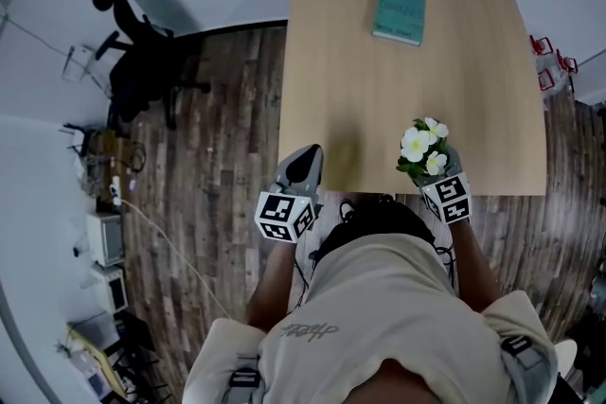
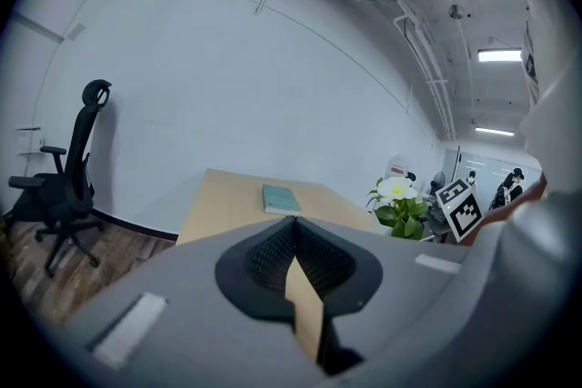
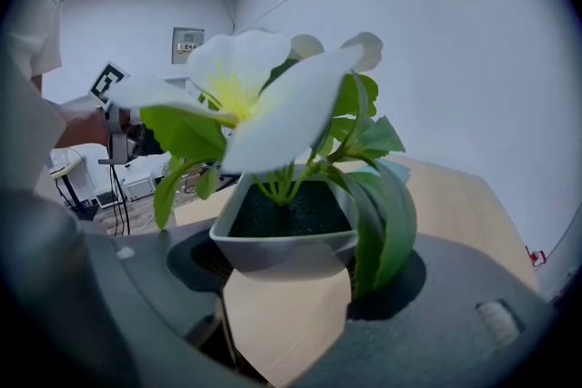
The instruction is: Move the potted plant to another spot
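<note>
While both forearms are stretched forward from the torso, the two tools are held side by side at the near edge of the pale wooden worktop (image 1: 379, 99), both aimed toward 12 o'clock with their marker cubes trailing toward the person. The left tool (image 1: 305, 156) is kept at the worktop's 7 o'clock corner and pointed almost level across the surface; its jaws are pressed together at the tips with nothing between them. The right tool (image 1: 443, 177) is tipped more steeply downward, and its jaws are pinched on the grey square pot of the white-flowered potted plant (image 3: 282, 245), which is held upright. The plant is placed over the worktop's 5 o'clock edge; whether the pot rests on the surface cannot be told. A teal rectangular book (image 1: 400, 11) is seen lying flat toward 12 o'clock, well apart from both tools. A black wheeled office chair (image 1: 142, 61) is found on the dark plank floor at 10 o'clock.
</note>
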Tool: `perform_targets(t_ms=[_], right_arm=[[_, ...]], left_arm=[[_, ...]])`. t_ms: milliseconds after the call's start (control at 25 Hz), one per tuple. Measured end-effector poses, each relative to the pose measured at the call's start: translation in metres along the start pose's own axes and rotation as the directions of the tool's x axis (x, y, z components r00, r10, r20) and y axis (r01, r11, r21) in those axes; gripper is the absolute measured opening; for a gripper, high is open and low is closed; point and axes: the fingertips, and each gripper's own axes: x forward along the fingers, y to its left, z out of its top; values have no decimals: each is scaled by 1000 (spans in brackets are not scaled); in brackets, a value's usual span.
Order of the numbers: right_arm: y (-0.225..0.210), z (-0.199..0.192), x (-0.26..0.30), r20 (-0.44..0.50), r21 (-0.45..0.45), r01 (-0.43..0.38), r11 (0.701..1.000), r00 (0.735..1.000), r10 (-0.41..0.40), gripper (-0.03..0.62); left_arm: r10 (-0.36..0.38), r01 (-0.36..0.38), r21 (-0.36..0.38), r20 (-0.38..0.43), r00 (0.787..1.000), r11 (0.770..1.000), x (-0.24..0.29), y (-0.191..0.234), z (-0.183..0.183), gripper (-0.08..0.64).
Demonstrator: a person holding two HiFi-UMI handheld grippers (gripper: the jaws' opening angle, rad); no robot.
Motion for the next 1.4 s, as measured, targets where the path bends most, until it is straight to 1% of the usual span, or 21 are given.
perform_targets(t_ms=[200,360,440,520,640,720,960,1160,1280,1400], right_arm=[[-3,-1,11,7,6,-37,999,999,37,339],[-21,1,30,19,32,-50,998,999,50,339],[-29,4,41,28,39,-49,998,998,48,339],[-39,8,49,34,20,-50,999,998,50,339],[-57,9,59,37,-16,-52,999,998,52,339],[-67,5,64,34,-4,-52,999,998,52,340],[-74,-2,74,29,31,-44,999,999,44,339],[-67,-5,82,12,45,-23,999,1000,23,339],[-58,0,94,10,73,-16,997,1000,15,339],[-43,5,104,4,108,16,994,1000,-17,339]], left_arm=[[39,-38,8,-19,999,999,9,6,2,15],[49,-49,4,-32,998,999,22,6,14,15],[56,-55,15,-41,998,998,28,10,22,15],[71,-70,24,-49,996,997,36,14,28,15],[95,-94,15,-51,994,995,52,16,35,15],[101,-101,10,-60,993,995,61,13,35,15],[88,-87,14,-94,992,996,74,9,24,15],[77,-76,13,-92,993,997,74,18,25,15],[64,-61,41,-81,995,997,71,29,28,15],[38,-32,66,-94,995,997,60,41,23,15]])
